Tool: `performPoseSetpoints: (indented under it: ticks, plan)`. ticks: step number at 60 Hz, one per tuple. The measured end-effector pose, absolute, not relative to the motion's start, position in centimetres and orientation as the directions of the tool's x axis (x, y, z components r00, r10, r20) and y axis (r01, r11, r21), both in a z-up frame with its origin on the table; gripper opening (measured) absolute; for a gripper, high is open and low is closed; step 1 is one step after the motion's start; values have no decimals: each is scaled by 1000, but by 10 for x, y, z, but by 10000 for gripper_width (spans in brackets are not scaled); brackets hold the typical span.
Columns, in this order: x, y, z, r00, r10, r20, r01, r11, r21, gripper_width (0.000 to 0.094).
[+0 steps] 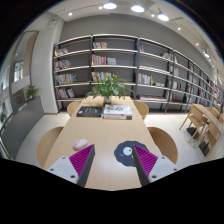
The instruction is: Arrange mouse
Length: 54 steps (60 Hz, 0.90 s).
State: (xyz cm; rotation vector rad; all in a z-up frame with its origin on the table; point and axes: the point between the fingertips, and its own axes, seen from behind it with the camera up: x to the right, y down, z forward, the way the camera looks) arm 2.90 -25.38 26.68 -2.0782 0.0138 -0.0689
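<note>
A dark round mouse pad (124, 154) lies on the light wooden table (103, 135), just ahead of my right finger and partly hidden by it. A small white spot shows on the pad; I cannot tell whether it is the mouse. My gripper (113, 160) is open and empty, hovering above the near end of the table. The magenta pads (83, 158) stand wide apart with bare tabletop between them.
A stack of books (117, 111), a dark object (88, 111) and a potted plant (109, 88) sit at the table's far end. Wooden chairs (165, 143) stand on both sides. Bookshelves (120, 65) line the back wall. More tables stand at the right (205, 118).
</note>
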Motion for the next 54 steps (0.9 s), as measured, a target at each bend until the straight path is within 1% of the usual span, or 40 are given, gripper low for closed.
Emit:
performPoseSetpoints:
  ticks: [5, 7, 9, 10, 16, 17, 18, 19, 26, 27, 30, 31, 32, 33, 34, 39, 41, 46, 54]
  plan:
    - [26, -259, 248, 998, -39, 41, 15, -520, -854, 744]
    - [22, -259, 232, 998, -41, 38, 10, -537, -844, 746]
    - [10, -245, 196, 999, -43, 29, 1, -550, -835, 744]
    - [12, -257, 202, 999, -39, 24, -3, -564, -826, 742]
    - [-15, -255, 138, 999, -34, 3, -19, -623, -782, 743]
    - [-15, -260, 140, 1000, -30, 1, -18, -640, -768, 743]
    - [-20, -260, 130, 1000, -27, 0, -18, -651, -759, 744]
    - [-29, -254, 112, 1000, -25, 0, -17, -655, -755, 743]
    - [-73, -248, 73, 999, 9, -36, -18, -717, -697, 747]
    - [-81, -243, 58, 999, 12, -37, -17, -718, -696, 748]
    - [-99, -232, 42, 999, 25, -42, -10, -729, -684, 747]
    - [-104, -228, 37, 999, 28, -43, -9, -734, -679, 747]
    - [-107, -227, 41, 998, 31, -46, -8, -743, -669, 747]
    - [-113, -220, 37, 998, 32, -47, -8, -747, -665, 750]
    - [-119, -215, 27, 998, 32, -48, -8, -746, -666, 748]
    - [-139, -186, 10, 998, 31, -47, -8, -753, -658, 749]
    - [-143, -176, 12, 998, 32, -51, -9, -755, -656, 749]
    - [-159, -140, -2, 998, 24, -56, -19, -749, -662, 750]
    - [-169, -91, -13, 999, 11, -31, -12, -751, -660, 753]
